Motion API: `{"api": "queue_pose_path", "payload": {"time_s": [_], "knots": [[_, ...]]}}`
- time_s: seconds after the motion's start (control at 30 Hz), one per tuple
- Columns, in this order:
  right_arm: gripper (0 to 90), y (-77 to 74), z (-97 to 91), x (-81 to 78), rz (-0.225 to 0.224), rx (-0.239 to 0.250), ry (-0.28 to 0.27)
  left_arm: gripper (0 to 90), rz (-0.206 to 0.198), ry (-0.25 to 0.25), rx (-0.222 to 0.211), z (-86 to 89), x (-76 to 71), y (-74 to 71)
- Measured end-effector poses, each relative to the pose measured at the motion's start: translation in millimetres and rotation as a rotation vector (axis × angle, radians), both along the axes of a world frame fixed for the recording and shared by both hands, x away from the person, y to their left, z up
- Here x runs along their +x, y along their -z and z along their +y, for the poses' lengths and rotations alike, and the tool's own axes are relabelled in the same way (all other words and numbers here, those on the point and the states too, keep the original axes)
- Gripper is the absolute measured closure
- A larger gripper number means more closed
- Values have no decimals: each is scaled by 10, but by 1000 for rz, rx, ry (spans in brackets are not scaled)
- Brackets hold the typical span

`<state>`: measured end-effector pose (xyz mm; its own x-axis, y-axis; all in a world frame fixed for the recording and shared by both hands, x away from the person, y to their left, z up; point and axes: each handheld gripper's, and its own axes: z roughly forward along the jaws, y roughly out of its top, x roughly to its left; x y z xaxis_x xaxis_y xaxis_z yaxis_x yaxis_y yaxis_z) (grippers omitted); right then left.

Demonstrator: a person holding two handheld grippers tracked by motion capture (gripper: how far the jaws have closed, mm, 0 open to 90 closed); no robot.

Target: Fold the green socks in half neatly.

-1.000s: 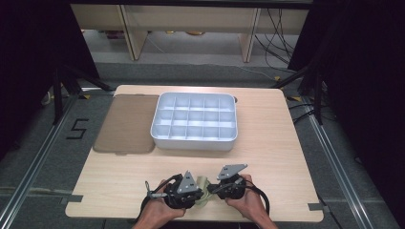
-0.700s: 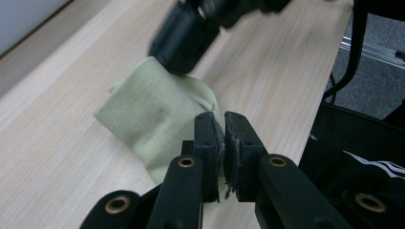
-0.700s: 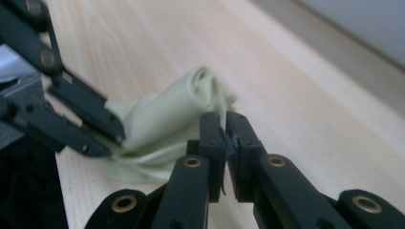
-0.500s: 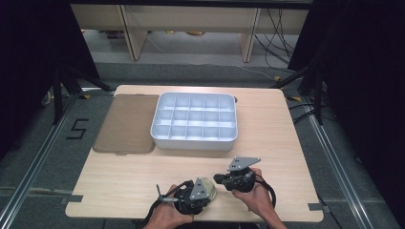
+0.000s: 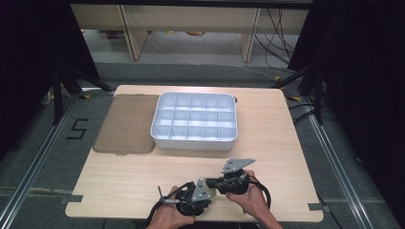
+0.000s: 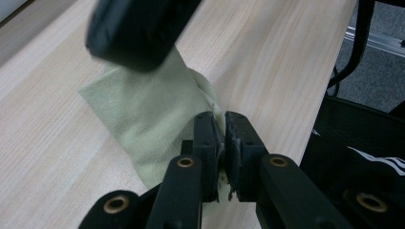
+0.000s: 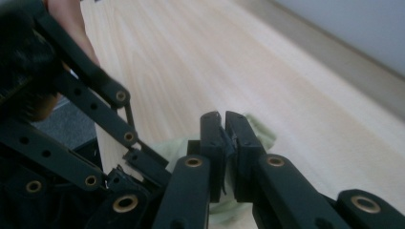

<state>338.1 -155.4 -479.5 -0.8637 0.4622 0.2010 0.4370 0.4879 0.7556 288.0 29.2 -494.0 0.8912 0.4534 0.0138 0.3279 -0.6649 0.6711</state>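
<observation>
On table: white tray (image 5: 194,139), compartments bare | claws pinch green cloth (image 6: 153,114)

In the high view, the green cloth is hidden under both grippers near the table's (image 5: 143,176) front edge. In the left gripper view, a blurred black shape (image 6: 136,28) covers the cloth's (image 6: 153,114) far end.

From above my side I look forward and down on the whole light wooden table (image 5: 143,186), while my two gripper cameras sit close along their black jaws near its front edge, both sharing the crumpled pale green cloth (image 6: 153,119) there.
</observation>
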Motion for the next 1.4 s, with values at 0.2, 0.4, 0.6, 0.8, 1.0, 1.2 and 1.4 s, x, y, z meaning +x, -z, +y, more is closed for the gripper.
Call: {"api": "queue_pose_path", "payload": {"time_s": [0.2,0.4,0.6,0.8,1.0,1.2,1.4], "knots": [[882,137,31,23,18,-74,-10,773,29,-2,-40,15,2,0],[882,152,14,24,32,-82,5,658,73,-47,-157,198,27,-142],[882,153,16,23,30,-85,8,749,108,-125,-222,272,72,-147],[882,148,18,14,39,-83,0,835,93,-74,-84,205,83,5],[882,146,11,2,30,-90,-2,840,72,-82,-73,258,89,25],[881,143,-1,-23,30,-90,-1,838,54,-81,-47,261,76,18],[881,145,-21,-47,44,-87,-3,834,60,-119,-65,262,90,39]]}}
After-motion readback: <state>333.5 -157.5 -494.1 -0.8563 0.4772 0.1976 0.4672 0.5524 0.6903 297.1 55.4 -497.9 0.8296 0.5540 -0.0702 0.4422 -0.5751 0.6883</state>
